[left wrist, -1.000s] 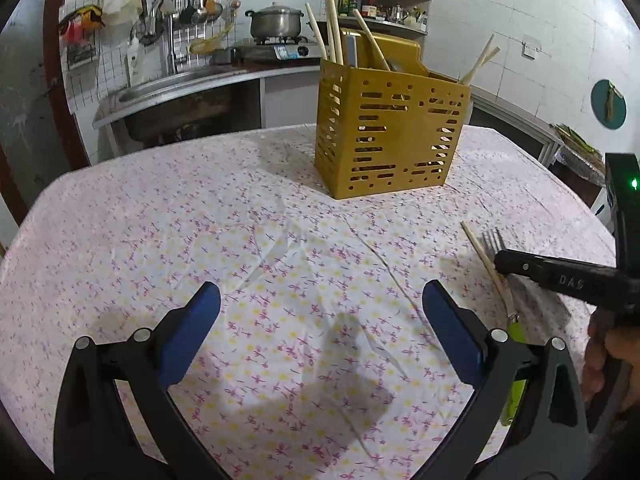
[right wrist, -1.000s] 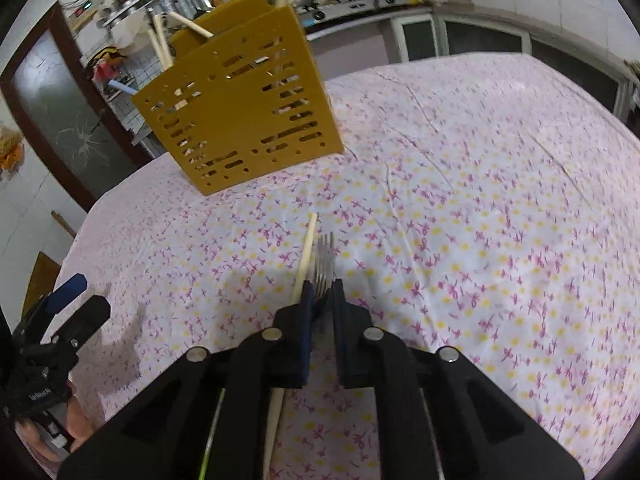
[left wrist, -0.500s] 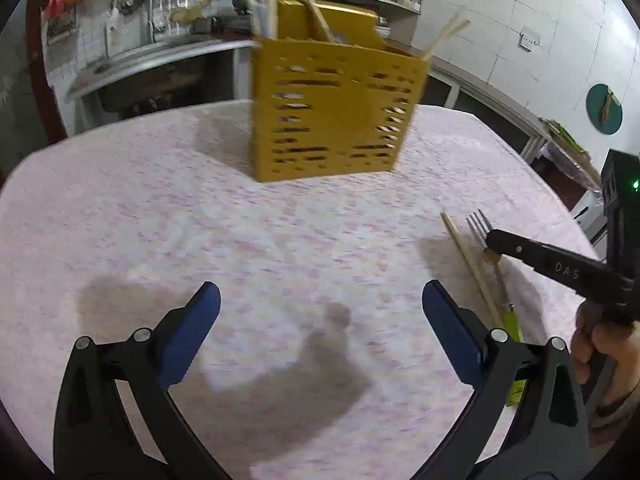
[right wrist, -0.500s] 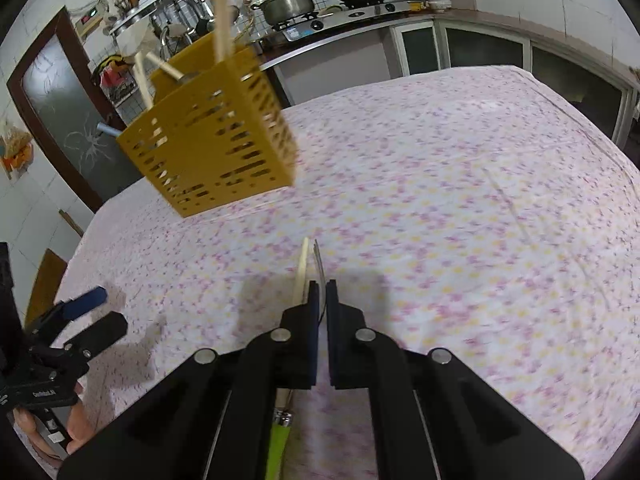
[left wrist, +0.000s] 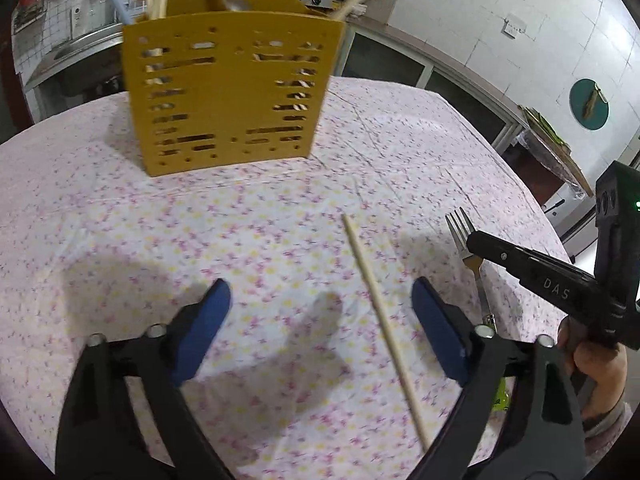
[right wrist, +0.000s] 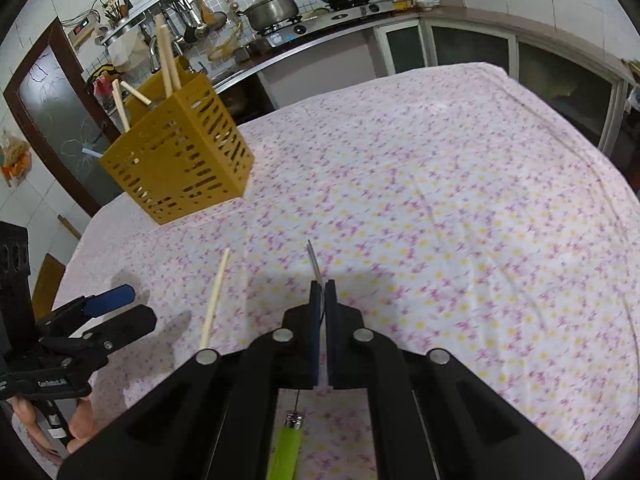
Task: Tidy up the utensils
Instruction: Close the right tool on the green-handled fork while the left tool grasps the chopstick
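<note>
A yellow slotted utensil holder [left wrist: 228,96] [right wrist: 180,160] stands on the table with several chopsticks and a spoon in it. A single wooden chopstick [left wrist: 380,308] [right wrist: 214,300] lies flat on the cloth. My left gripper [left wrist: 320,288] [right wrist: 128,308] straddles it, and its jaws are closing with the stick nearer the right finger; the pads do not touch it. My right gripper [right wrist: 319,286] [left wrist: 476,244] is shut on the neck of a fork [left wrist: 460,228] [right wrist: 314,264]. The tines stick out ahead, and the green handle [right wrist: 286,444] trails back under the gripper.
A flowered tablecloth [right wrist: 460,208] covers the table, whose far right edge [left wrist: 532,200] drops off. Behind it runs a kitchen counter with a pot [right wrist: 272,10] and a stove. A hand [left wrist: 596,364] holds the right gripper close to my left gripper's right finger.
The left gripper has moved closer to the holder and over the chopstick, and its jaws have narrowed. The right gripper shut on the fork and carried it right, away from the chopstick.
</note>
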The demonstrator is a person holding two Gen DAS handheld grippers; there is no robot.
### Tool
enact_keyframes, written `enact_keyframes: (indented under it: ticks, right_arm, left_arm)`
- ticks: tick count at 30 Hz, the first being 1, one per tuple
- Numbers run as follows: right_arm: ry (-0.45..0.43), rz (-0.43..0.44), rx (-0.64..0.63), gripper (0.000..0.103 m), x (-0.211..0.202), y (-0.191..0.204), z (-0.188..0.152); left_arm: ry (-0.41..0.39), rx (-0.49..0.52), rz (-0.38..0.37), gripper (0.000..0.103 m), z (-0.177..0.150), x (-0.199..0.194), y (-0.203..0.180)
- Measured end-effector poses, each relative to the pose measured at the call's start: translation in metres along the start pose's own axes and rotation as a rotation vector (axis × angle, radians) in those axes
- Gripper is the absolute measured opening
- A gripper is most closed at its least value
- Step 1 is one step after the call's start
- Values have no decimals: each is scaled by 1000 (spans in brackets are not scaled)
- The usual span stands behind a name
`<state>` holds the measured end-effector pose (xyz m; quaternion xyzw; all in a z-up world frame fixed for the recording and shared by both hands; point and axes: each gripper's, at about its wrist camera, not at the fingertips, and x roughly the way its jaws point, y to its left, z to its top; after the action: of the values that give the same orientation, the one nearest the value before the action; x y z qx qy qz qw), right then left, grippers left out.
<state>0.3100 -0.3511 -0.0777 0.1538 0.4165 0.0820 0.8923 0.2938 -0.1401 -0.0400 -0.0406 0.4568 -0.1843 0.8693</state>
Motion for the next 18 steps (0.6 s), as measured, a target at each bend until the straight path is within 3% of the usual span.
enact_keyframes:
  ticks: [1, 3, 5, 13, 15, 18]
  right_arm:
    - [-2, 2, 6, 2, 0, -2, -1]
    - [-7, -7, 12, 2, 2, -4, -3]
    - [-9, 4, 33, 2, 5, -10, -4]
    - [-28, -16, 27, 2, 6, -8, -7]
    - [-30, -24, 20, 2, 6, -7, -8]
    - [-35, -27, 14, 2, 6, -4, -8]
  left_arm:
    - [15, 1, 1, 75, 1, 4, -3]
    - [52, 6, 2, 56, 3, 17, -11]
    - [67, 15, 18, 51, 4, 27, -19]
    - [61, 32, 111, 49, 8, 49, -40]
    - [58, 56, 160, 38, 9, 53, -45]
    - [53, 77, 195, 29, 10, 57, -50]
